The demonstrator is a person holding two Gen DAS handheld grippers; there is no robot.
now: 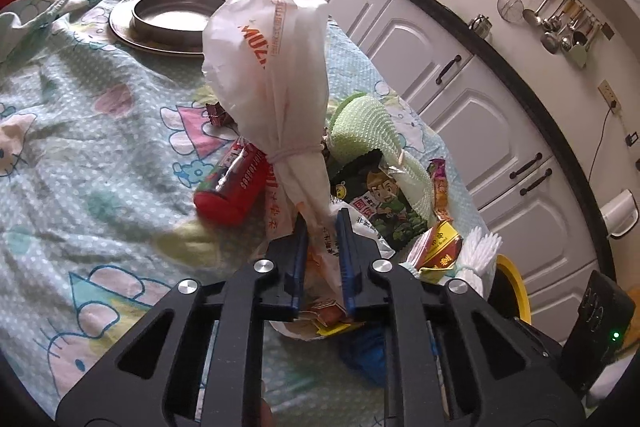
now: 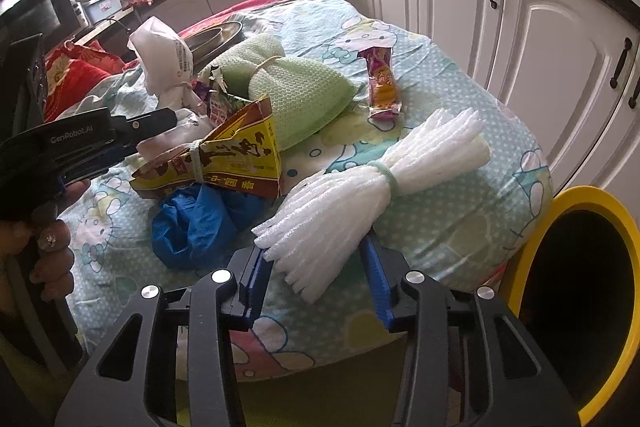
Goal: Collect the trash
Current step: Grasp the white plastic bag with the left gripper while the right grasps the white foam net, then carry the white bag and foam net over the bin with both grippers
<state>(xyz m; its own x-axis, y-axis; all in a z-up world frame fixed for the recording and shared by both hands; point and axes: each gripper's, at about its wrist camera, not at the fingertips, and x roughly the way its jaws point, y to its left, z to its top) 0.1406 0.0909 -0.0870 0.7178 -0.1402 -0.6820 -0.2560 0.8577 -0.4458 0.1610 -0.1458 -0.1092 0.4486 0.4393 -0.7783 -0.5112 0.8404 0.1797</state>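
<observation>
My left gripper (image 1: 322, 227) is shut on the twisted tail of a white plastic bag with orange print (image 1: 268, 63); the bag stands above the table. It also shows in the right wrist view (image 2: 164, 59), with the left gripper (image 2: 160, 119) at the left. My right gripper (image 2: 316, 251) is open, its jaws on either side of the near end of a white foam-net bundle (image 2: 384, 167) tied with a pale band. A yellow-rimmed bin (image 2: 592, 267) stands to the right of the table.
Trash lies on the cartoon-print tablecloth (image 2: 440, 219): a red packet (image 1: 232, 187), green foam net (image 2: 288, 87), yellow-red carton (image 2: 224, 155), blue bag (image 2: 196, 223), purple-orange wrapper (image 2: 382, 83), green snack bag (image 1: 384, 203). A metal pan (image 1: 172, 15) sits far back. White cabinets (image 2: 540, 39) stand right.
</observation>
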